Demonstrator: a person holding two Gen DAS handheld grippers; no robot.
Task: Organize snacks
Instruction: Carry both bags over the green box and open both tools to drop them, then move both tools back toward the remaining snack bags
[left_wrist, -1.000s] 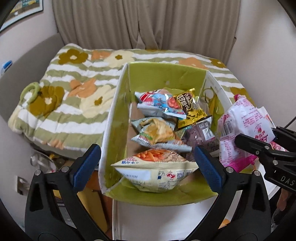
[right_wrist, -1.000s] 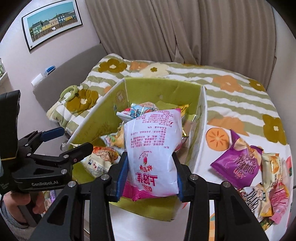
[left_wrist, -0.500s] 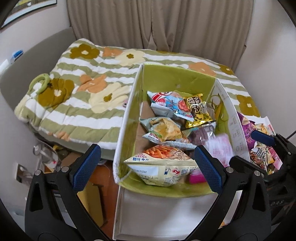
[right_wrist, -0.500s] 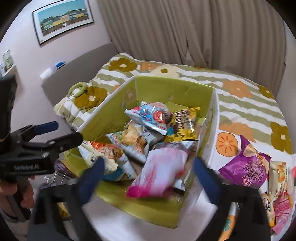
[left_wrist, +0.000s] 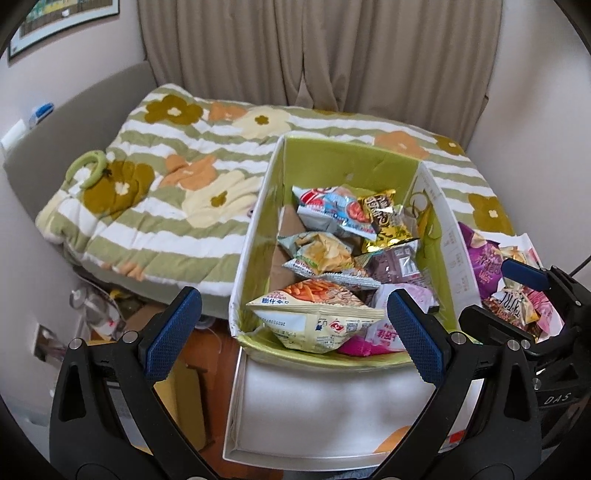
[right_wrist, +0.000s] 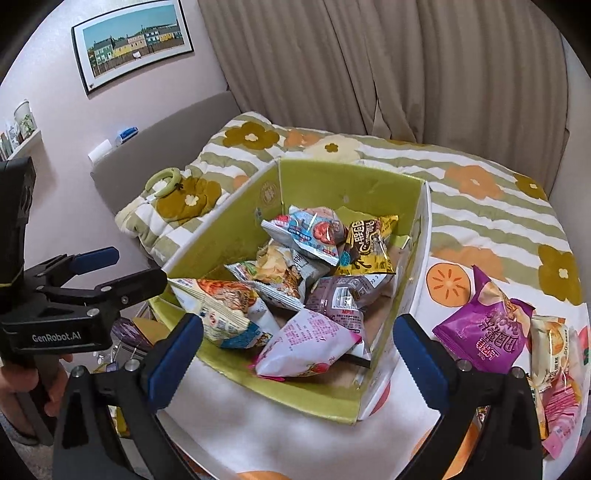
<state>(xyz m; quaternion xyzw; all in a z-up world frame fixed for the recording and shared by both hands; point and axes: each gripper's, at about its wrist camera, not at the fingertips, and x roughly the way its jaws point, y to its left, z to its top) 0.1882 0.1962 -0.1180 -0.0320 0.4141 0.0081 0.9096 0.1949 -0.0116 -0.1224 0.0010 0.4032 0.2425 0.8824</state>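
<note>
right hand-held gripper (right_wrist: 297, 352), spread and empty, sits nearer the purple snack bag (right_wrist: 485, 332) lying to its right, long axis angled away.

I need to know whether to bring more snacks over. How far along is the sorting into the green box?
Done: several packets lie in the green box, the pink-and-white bag nearest the front. In hand: nothing; the right gripper and left gripper both have their fingers wide apart and empty. Left: the purple bag and other packets beside it on the blanket.
</note>
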